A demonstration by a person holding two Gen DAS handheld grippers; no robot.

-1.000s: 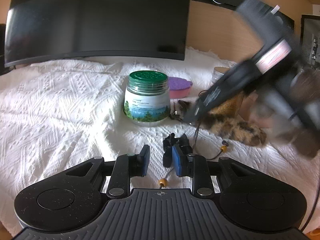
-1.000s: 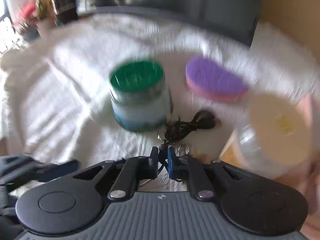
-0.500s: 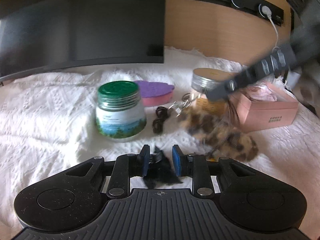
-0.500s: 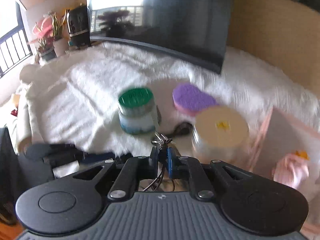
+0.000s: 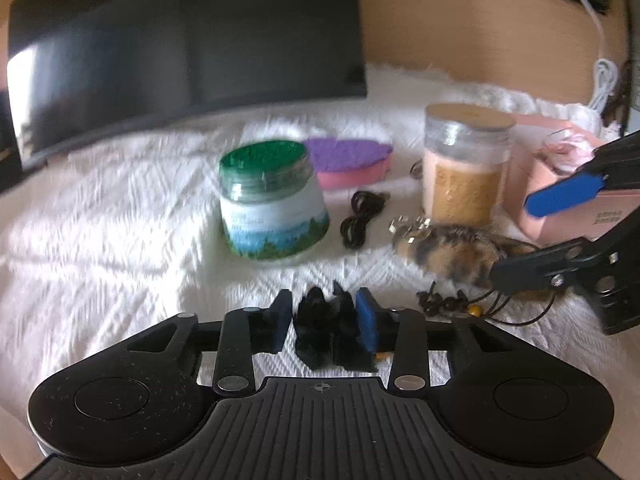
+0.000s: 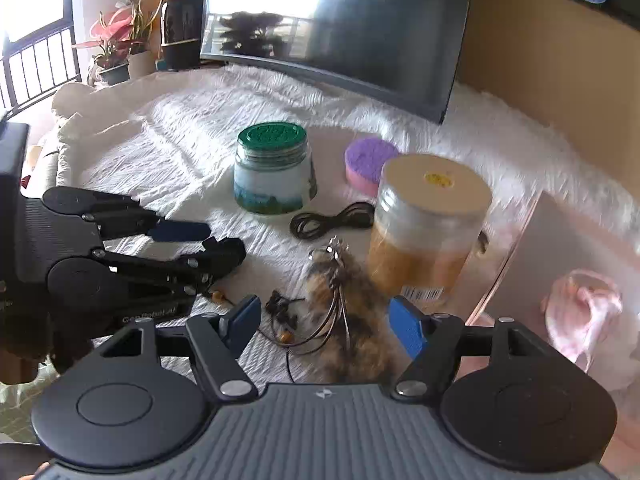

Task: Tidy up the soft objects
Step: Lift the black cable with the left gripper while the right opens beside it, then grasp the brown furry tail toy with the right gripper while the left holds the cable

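Hovering low over the white textured cloth [image 5: 120, 232], the left tool [image 5: 323, 322] has a scrap of black fuzzy fabric [image 5: 330, 330] sitting between its blue pads; there's a visible gap on the left pad's side, so the jaws look apart rather than squeezing it. The right tool [image 6: 326, 322] is spread wide too, with the brown-and-tan furry keychain [image 6: 348, 312] lying on the cloth between its fingers, metal ring end pointing away toward the jars. Pretty crowded around there: a corded bead necklace [image 6: 284, 320] is tangled just beside the fur, a coiled black cable [image 6: 332, 220] lies a bit further back, and the clear jar with the pale lid [image 6: 428, 228] stands right next to the fur on the right. A green-lidded jar [image 6: 274, 172] stands behind the cable, with the purple-and-pink sponge [image 6: 368, 164] near it. An open pink box [image 5: 560, 192] with something pale pink inside sits off to the right, just beyond the clear jar. A big dark monitor [image 5: 184, 52] fills the back of the counter.
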